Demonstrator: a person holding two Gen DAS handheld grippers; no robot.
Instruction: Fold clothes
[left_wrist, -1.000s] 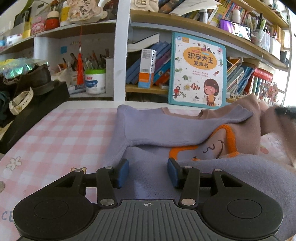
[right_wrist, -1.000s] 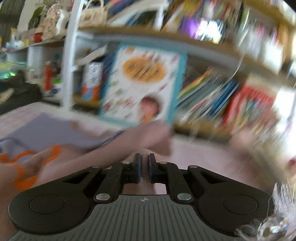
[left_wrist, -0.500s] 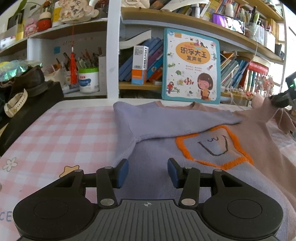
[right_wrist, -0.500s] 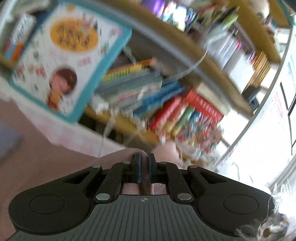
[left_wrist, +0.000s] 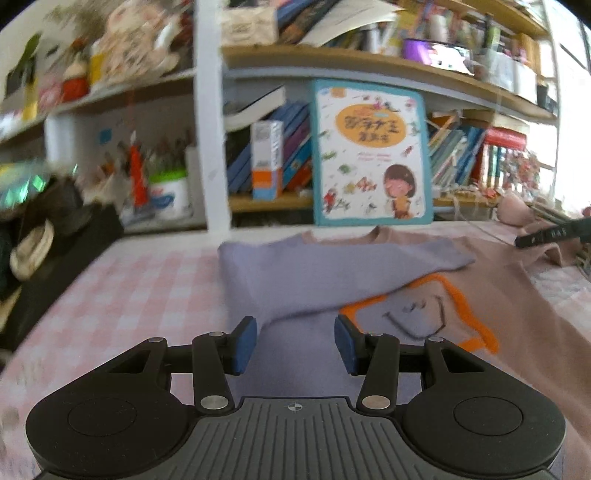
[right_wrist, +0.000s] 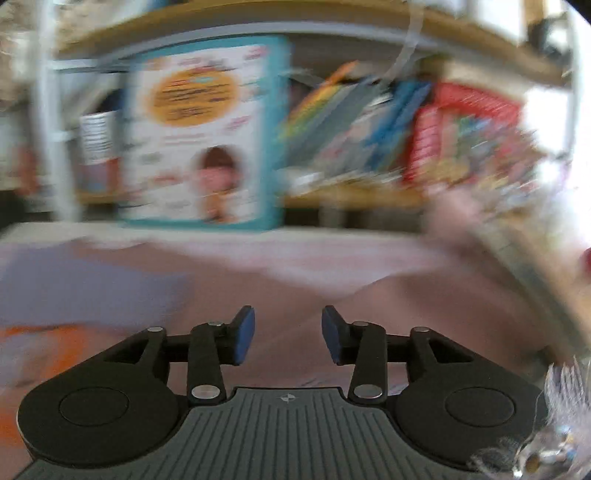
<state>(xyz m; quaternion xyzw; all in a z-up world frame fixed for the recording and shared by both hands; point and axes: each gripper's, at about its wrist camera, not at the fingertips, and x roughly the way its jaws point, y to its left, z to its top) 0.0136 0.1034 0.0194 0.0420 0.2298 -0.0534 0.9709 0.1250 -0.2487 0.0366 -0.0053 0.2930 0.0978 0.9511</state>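
Observation:
A child's sweater (left_wrist: 369, 273), lilac on the left and dusty pink on the right with an orange-outlined face patch (left_wrist: 428, 310), lies flat on the pink checked tablecloth (left_wrist: 140, 280). Its lilac sleeve (left_wrist: 332, 258) is folded across the chest. My left gripper (left_wrist: 294, 345) stands open just above the lilac hem, nothing between its pads. My right gripper (right_wrist: 287, 334) hovers over the pink side (right_wrist: 369, 302) with its jaws opening and nothing between them. One of its fingers (left_wrist: 546, 233) shows at the far right of the left wrist view, by the pink sleeve (left_wrist: 517, 212).
A bookshelf (left_wrist: 332, 199) runs along the table's far edge, with a picture book (left_wrist: 371, 155) leaning upright against it. Dark bags and a hat (left_wrist: 44, 229) are piled at the table's left edge. A white tub (left_wrist: 170, 192) stands on the low shelf.
The right gripper has let go of the pink sleeve it held pinched, and its jaws now stand apart. The sweater's pink side, lifted a second ago, lies spread flat. The left gripper rose slightly.

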